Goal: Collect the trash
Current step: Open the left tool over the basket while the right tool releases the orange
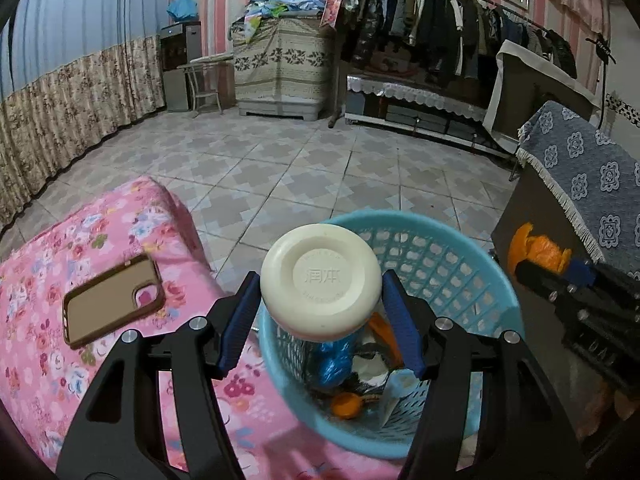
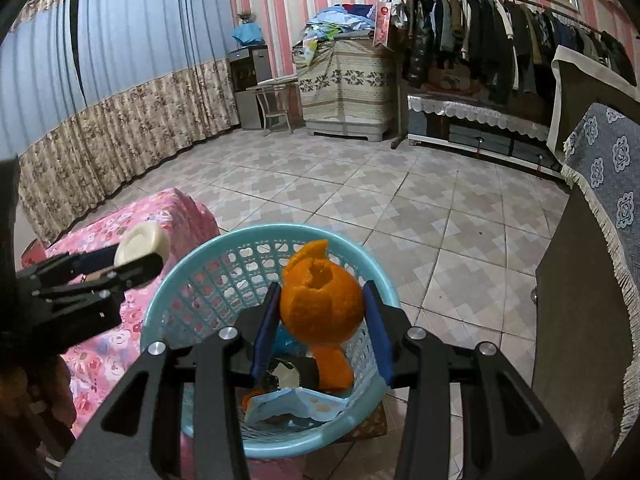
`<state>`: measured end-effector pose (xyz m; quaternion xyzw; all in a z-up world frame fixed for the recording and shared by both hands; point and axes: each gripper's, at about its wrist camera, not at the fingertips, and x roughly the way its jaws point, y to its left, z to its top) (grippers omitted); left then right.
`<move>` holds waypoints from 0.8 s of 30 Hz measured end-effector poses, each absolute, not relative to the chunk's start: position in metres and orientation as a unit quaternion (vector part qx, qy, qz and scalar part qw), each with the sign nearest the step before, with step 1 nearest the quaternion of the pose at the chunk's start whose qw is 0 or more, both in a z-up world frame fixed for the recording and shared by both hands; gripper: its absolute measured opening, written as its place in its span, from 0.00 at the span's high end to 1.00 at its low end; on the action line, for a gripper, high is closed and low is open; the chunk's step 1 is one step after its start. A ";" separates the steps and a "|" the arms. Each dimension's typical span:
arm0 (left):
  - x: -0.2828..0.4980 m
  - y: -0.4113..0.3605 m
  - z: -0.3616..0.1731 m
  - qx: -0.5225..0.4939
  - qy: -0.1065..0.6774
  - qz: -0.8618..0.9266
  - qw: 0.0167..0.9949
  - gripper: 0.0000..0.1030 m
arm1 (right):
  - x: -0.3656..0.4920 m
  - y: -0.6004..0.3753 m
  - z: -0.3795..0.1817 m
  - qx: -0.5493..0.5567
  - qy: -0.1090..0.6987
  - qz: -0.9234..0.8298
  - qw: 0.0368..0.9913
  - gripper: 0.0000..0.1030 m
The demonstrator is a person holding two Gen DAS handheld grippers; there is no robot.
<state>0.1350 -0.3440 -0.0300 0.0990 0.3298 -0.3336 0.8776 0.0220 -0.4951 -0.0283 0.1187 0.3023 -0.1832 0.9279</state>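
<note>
Black linkage arms of the left gripper [image 1: 320, 296] fill the bottom of the left wrist view, and its two blue-padded fingers [image 1: 236, 326] are clenched on a cream round plastic lid [image 1: 322, 282], whose flat face with embossed characters is turned to the camera at the centre of the frame. Directly below and behind the lid sits a light blue plastic lattice basket [image 1: 460, 276], holding a blue crumpled bag [image 1: 332, 364], scraps of orange peel [image 1: 346, 404] and some white paper. To the left lies a pink floral bedspread [image 1: 100, 220], with a brown phone case [image 1: 112, 300] resting flat on it in the lower left. At the right edge, the right gripper [image 1: 556, 268] shows as a dark shape grasping something orange. Patterned floor tiles [image 1: 300, 168] spread across the middle of the frame.

From the right wrist view, the right gripper [image 2: 322, 312] occupies the bottom centre, its blue fingers [image 2: 266, 328] closed around a hollow, torn orange mandarin peel [image 2: 320, 304], held just above the basket [image 2: 192, 280]. Inside the basket, a pale blue torn wrapper [image 2: 296, 404] lies near the front wall beside more peel. At the left of the frame, the left gripper [image 2: 136, 264] holds the cream lid [image 2: 142, 246] over the pink bedspread [image 2: 120, 344], next to the basket's rim. A dark cabinet draped with a blue patterned cloth [image 2: 612, 184] stands at the right edge.
</note>
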 end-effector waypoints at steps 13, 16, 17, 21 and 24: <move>0.136 -0.288 0.001 0.069 0.304 -0.272 0.911 0.05 | 0.036 -0.486 -0.048 0.115 0.320 -0.176 0.924 0.59; 0.134 -0.254 0.006 0.057 0.299 -0.246 0.920 0.05 | 0.043 -0.478 -0.053 0.113 0.323 -0.167 0.925 0.58; 0.135 -0.246 0.007 0.054 0.299 -0.240 0.922 0.05 | 0.047 -0.475 -0.054 0.111 0.324 -0.165 0.925 0.58; 0.134 -0.200 0.014 0.030 0.299 -0.207 0.931 0.05 | 0.058 -0.468 -0.055 0.119 0.314 -0.158 0.929 0.41; 0.130 -0.175 0.018 0.022 0.292 -0.179 0.939 0.05 | 0.058 -0.465 -0.050 0.121 0.294 -0.166 0.933 0.17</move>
